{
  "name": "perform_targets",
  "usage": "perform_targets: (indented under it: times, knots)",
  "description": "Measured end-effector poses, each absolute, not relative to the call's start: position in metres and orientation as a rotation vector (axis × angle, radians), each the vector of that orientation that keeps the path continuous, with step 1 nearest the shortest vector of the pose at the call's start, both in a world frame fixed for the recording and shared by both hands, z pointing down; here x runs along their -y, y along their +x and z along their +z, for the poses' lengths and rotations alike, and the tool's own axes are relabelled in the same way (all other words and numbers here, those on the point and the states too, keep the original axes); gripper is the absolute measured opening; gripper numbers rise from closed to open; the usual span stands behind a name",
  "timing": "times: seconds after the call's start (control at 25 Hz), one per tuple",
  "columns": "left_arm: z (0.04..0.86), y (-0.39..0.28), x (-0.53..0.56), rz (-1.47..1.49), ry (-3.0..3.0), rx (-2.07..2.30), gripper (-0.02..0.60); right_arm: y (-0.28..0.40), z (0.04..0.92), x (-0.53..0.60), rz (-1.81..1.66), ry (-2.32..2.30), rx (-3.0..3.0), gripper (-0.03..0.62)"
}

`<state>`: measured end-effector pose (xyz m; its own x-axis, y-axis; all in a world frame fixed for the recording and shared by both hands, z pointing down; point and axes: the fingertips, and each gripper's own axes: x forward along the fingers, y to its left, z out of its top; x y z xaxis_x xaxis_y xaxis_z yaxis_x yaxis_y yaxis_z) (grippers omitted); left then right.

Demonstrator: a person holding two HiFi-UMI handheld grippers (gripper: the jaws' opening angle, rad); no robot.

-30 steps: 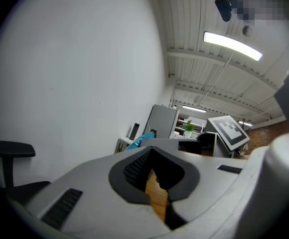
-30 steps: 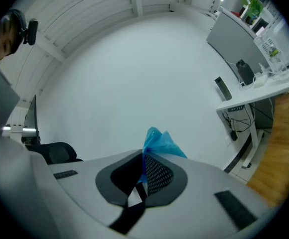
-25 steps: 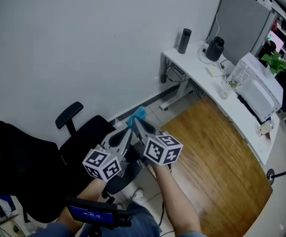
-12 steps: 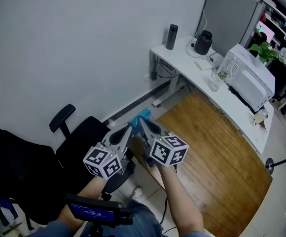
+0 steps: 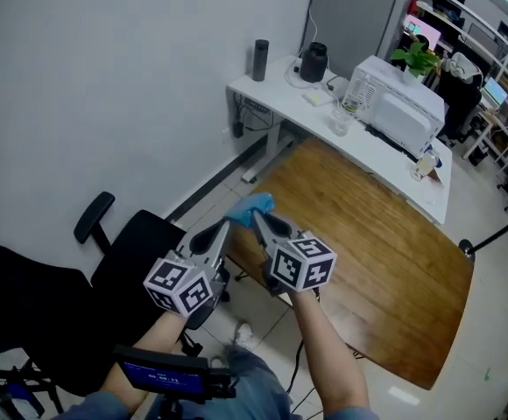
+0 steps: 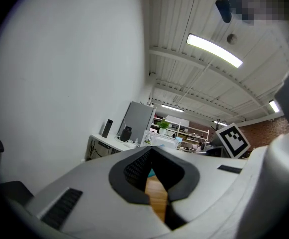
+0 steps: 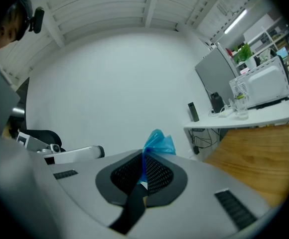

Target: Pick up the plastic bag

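A small blue plastic bag (image 5: 252,206) sticks out past the tips of my right gripper (image 5: 257,220), which is shut on it. In the right gripper view the bag (image 7: 159,143) bunches up above the closed pads (image 7: 157,173) of that gripper (image 7: 144,154). My left gripper (image 5: 223,227) is held close beside the right one, with its tips almost touching the bag. In the left gripper view its tips (image 6: 152,149) meet, and only a sliver of blue shows through the gap lower down. Both grippers are held in the air at about chest height.
A wooden table (image 5: 385,261) lies ahead and to the right. Behind it a white desk (image 5: 263,94) carries a microwave (image 5: 394,103), a kettle and a bottle. A black office chair (image 5: 70,304) stands at the left by the white wall.
Both grippers have swung together with the blue bag still in the right one. They have gone from above the chair toward the near corner of the wooden table.
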<state>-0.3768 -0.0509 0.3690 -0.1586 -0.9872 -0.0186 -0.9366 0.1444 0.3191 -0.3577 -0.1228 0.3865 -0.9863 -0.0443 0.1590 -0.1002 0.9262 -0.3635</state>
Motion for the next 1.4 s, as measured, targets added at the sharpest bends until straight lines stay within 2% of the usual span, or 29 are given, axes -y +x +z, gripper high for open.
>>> perform_targets:
  times: [0.6,1.4]
  knots:
    - [0.377,-0.273,0.065,-0.296,2.112,1.978,0.005,-0.25,0.405,0.142,0.507,0.434,2.895,0.0]
    - [0.389,-0.139,0.14,-0.208,2.152,1.916,0.006,-0.106,0.42,0.194,0.609,0.48,2.883,0.0]
